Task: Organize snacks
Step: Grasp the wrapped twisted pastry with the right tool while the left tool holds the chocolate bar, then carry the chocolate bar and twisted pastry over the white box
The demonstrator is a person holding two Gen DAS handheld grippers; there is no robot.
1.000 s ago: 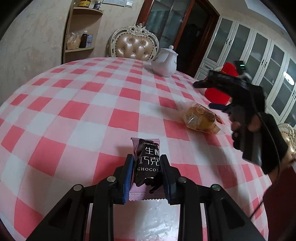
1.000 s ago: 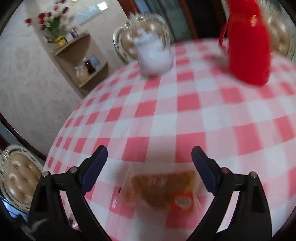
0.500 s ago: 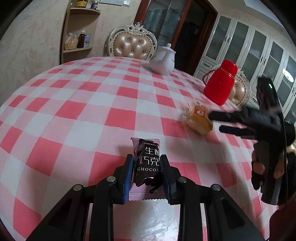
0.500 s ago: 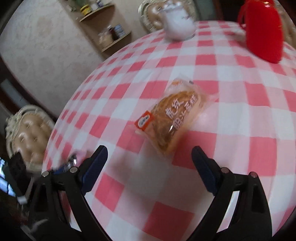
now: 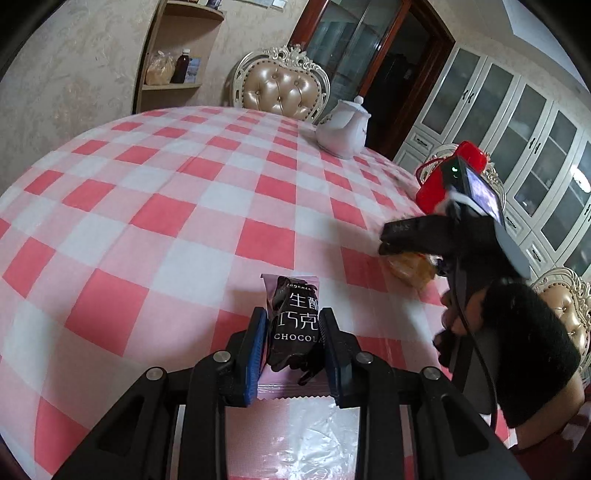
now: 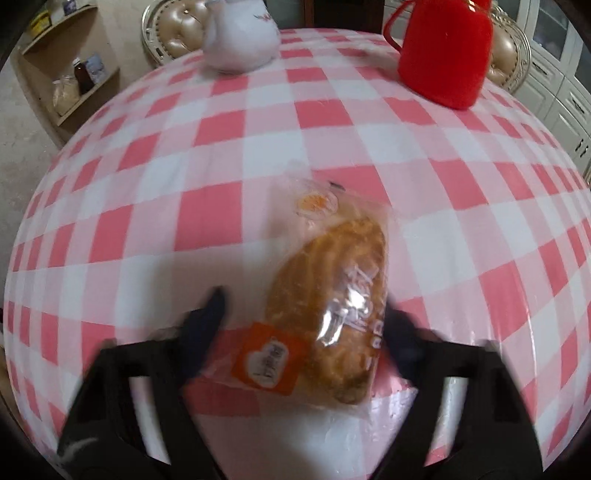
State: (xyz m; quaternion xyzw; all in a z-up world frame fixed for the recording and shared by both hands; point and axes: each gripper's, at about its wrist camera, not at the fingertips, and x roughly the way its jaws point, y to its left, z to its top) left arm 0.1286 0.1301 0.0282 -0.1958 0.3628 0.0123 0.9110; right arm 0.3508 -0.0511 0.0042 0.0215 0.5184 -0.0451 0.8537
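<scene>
Your left gripper is clamped on a dark chocolate bar packet, low and central in its view, above the round table's red-and-white checked cloth. Your right gripper has just been closing around a wrapped bread snack lying on the cloth; blur hides whether the pads touch it. Farther back stand a white teapot and a red flask. A cream tufted chair, wooden corner shelves and white cabinets ring the room.
</scene>
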